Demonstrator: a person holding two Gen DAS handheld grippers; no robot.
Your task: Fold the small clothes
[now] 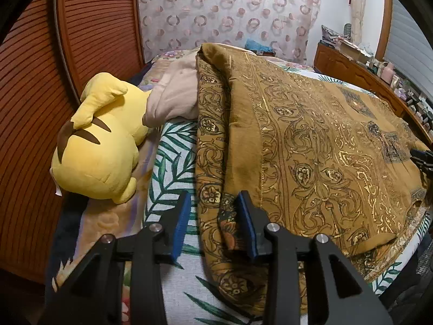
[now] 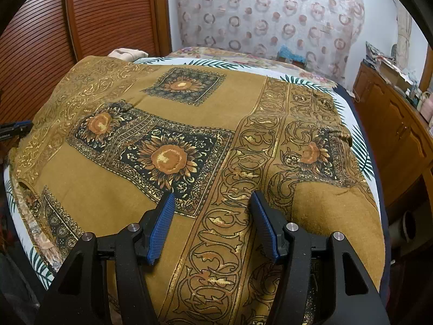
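On the bed (image 2: 360, 140), across its palm-leaf sheet, lies the mustard-brown printed garment (image 2: 151, 124), spread nearly flat with sunflower squares and scroll-pattern bands. I hold my left gripper (image 1: 212, 224) low over the garment's left edge, pointing forward along it; its blue-padded fingers (image 1: 181, 222) stand apart, one over the sheet and the other over the cloth, and they grip nothing. I hold my right gripper (image 2: 212, 224) low over the near edge of the garment, pointing toward the far end of the bed, its jaws spread wide with a scroll band between them, clamping nothing. The garment's long axis appears to run across the bed from one gripper to the other. Along its left edge the cloth is doubled over into a thick fold running from near to far. Just beyond that fold, at the bed's left side, a yellow plush toy (image 1: 100, 140) lies against a beige cloth (image 1: 176, 97).
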